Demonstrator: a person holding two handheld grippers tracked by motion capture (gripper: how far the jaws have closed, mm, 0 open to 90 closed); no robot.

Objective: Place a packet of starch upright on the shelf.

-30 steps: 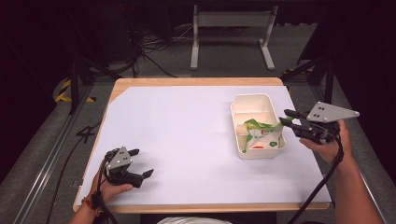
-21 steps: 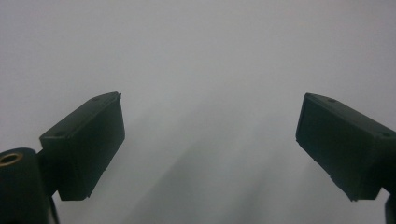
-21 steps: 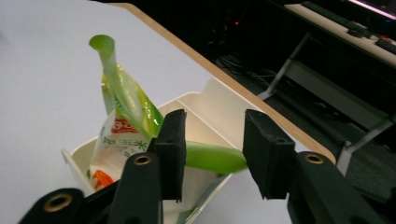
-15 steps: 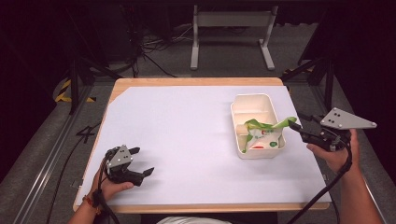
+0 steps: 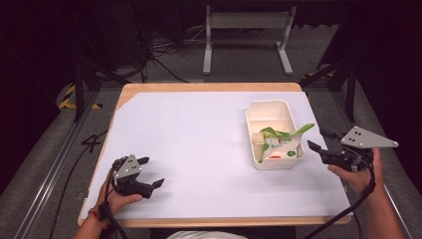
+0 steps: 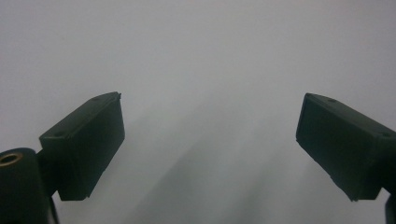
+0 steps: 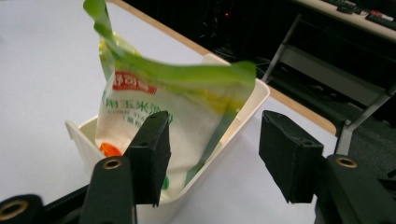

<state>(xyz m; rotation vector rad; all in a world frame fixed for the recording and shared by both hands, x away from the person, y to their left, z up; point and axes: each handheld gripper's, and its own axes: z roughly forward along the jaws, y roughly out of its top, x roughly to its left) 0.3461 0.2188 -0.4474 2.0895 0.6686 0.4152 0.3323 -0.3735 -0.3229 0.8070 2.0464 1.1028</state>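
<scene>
A green and white printed bag (image 5: 277, 142) stands in the near compartment of a cream divided tray (image 5: 268, 107), its green top flap leaning out over the tray's right rim. My right gripper (image 5: 317, 139) hovers just right of the tray. Its jaws have just been opening and nothing is between them. In the right gripper view the bag (image 7: 154, 98) rises from the tray (image 7: 254, 100) ahead of that gripper (image 7: 215, 119), and the pads do not touch it. My left gripper (image 5: 152, 172) rests open at the table's near left. The left gripper (image 6: 210, 100) has only white surface between its jaws.
A white sheet (image 5: 199, 139) covers the wooden table, whose edge (image 5: 209, 86) shows at the far side. Beyond it stand a grey metal frame (image 5: 246, 37) and cables on the dark floor. The tray's far compartment holds nothing.
My right gripper has drawn back to the right and a little lower, away from the tray, and its jaws have widened. The bag's flap now sticks out free. The left gripper has stayed put.
</scene>
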